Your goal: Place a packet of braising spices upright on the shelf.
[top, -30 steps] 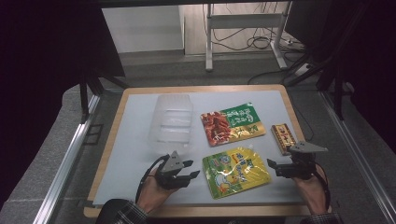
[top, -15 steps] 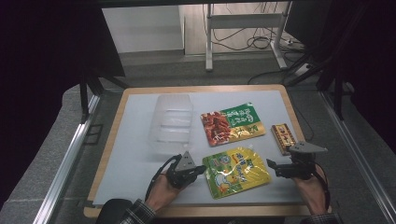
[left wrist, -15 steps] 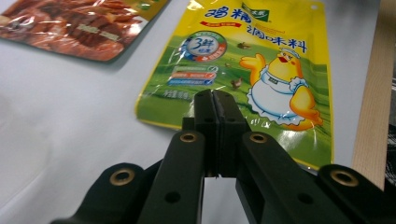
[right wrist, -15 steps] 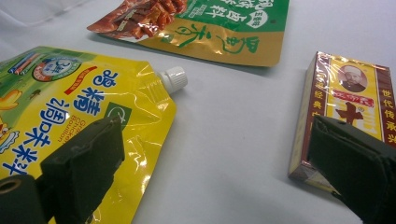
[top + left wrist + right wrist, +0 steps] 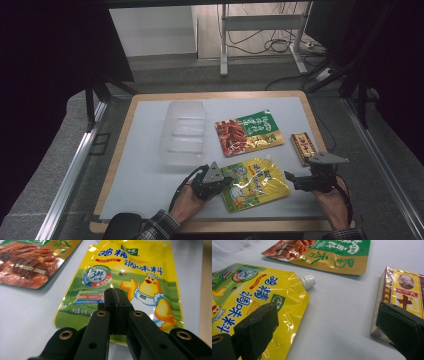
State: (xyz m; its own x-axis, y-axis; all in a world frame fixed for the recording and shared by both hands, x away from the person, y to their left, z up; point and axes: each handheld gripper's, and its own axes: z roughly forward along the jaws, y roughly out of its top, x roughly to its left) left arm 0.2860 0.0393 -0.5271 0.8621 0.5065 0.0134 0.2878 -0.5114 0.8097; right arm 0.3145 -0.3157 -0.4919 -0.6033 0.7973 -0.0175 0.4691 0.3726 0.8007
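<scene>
Pouch handling was the step in hand: the yellow chicken-seasoning pouch [image 5: 255, 182] lay flat on the white counter [image 5: 140, 165], near its front edge, between the two claws. The left claw [image 5: 223, 181] sat at the pouch's left edge; in the left gripper view its jaws were pressed together with nothing visibly between them, tips over the pouch's lower edge [image 5: 117, 312]. The right claw [image 5: 290, 178] stood wide open just off the pouch's right side, holding nothing, its jaws straddling bare counter between the pouch and the small spice box [image 5: 404, 297].

To do this well, the left claw would probably need to part its jaws before it could take anything, then slide one jaw under the pouch's thin edge, since a flat foil pouch offers little to bite. The spout cap [image 5: 308, 281] at the corner pointed toward the red-and-green snack bag [image 5: 248, 131]; gripping near that stiffer corner seemed safer. The clear plastic tray [image 5: 183, 131] stood well apart.
</scene>
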